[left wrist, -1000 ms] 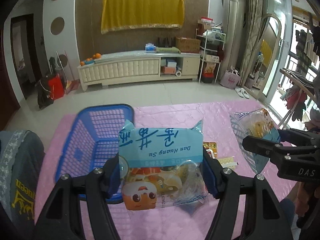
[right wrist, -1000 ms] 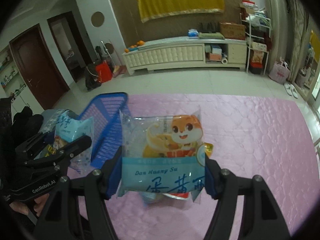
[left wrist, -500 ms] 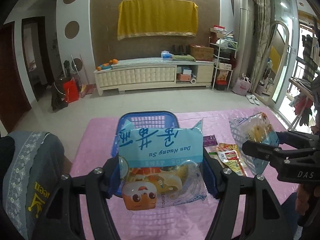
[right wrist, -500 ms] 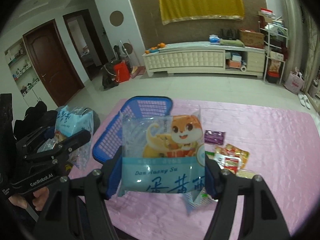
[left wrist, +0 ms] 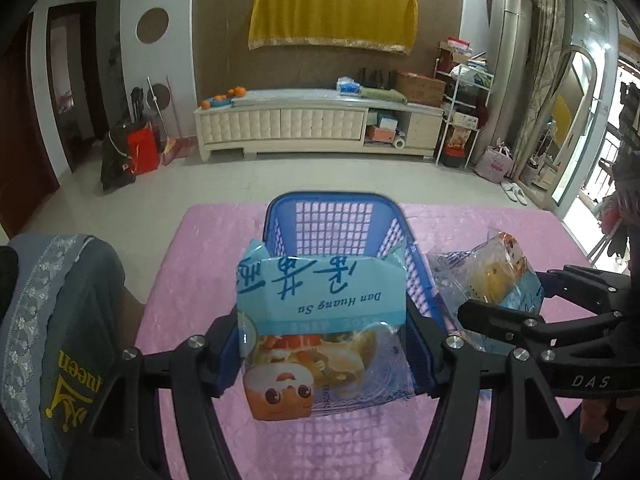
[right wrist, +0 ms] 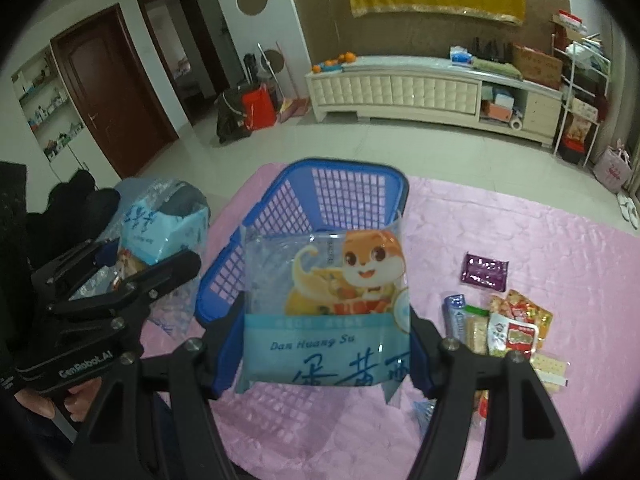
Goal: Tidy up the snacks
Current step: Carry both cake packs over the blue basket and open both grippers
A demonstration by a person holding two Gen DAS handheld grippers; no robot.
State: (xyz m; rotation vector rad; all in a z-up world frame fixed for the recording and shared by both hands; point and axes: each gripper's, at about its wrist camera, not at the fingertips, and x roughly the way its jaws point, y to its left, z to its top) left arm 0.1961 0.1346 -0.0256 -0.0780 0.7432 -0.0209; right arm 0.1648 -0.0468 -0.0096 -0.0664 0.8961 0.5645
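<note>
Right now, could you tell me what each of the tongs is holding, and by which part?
Left tongs clamp a Dan Huang Su pastry packet by its side edges; right tongs clamp a second Dan Huang Su packet the same way.

Yellow cloth (left wrist: 332, 10) hanging on brown wall; cream cabinet (left wrist: 316, 128) standing below on pale tiled floor (left wrist: 224, 184); daylight coming through glass door (left wrist: 580, 120).

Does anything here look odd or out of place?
Nothing is spilled or damaged. One oddity: the snack pack in the left gripper is held upside down, cartoon face at the bottom, while the right gripper holds its matching pack upright. Both hang by the blue basket.
</note>
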